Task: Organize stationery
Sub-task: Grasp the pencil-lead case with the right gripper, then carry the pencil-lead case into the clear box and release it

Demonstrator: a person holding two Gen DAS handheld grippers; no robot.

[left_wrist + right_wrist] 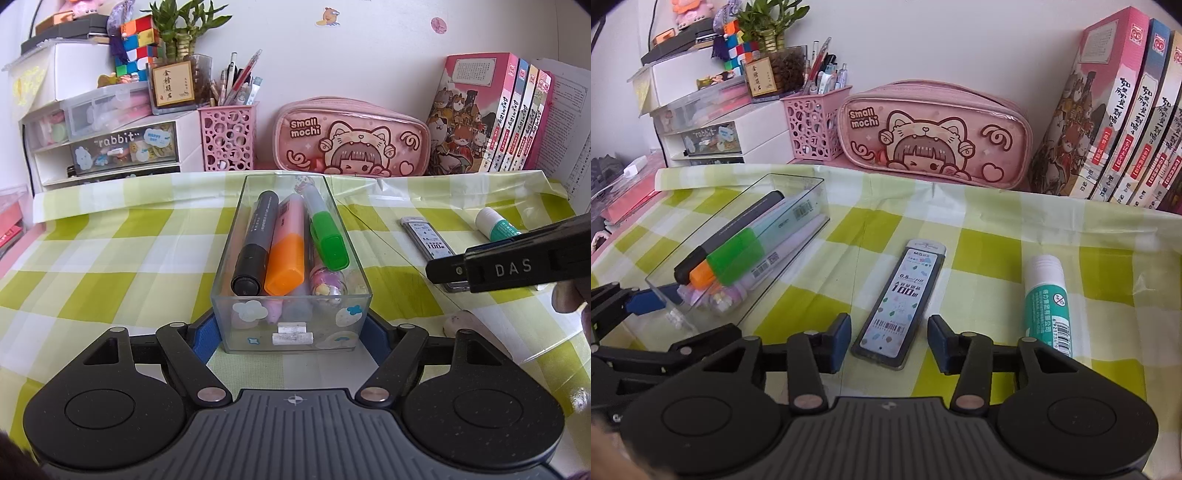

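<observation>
**Left tongs clamp the box, right tongs apart**

Left wrist view: the left tongs (291,332) clamp the clear box (291,258) of markers on the counter (110,258).

Right wrist view: the right tongs (890,339) stand apart around the lead case (901,302), not touching it; glue stick (1049,299) just beside.

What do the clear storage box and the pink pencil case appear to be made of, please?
The clear storage box looks like rigid transparent plastic, perhaps acrylic: the pens show through its straight, glossy walls. The pink pencil case seems to be soft glossy vinyl, likely PVC: its printed front shines and its top sags slightly.
</observation>
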